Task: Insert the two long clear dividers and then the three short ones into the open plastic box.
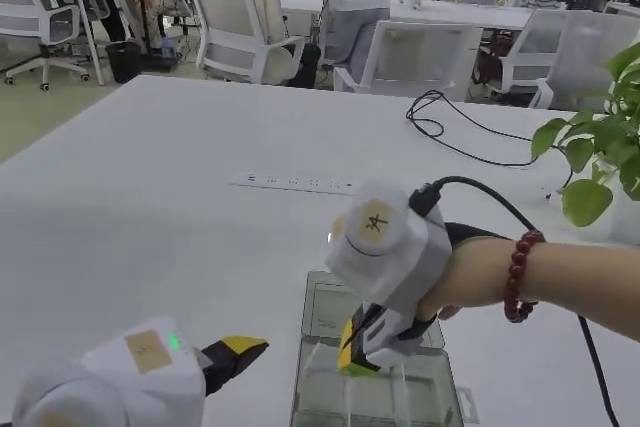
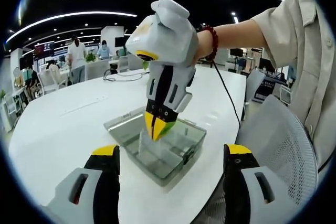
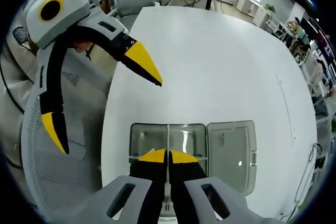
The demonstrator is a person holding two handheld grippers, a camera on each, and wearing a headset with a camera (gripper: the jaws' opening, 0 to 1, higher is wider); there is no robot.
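Here we see the right claw pinching a thin, flat clear divider, which stands upright inside the rectangular transparent plastic box. The box's lid lies open on the smooth white bench. Our left claw is spread wide and empty near the box.
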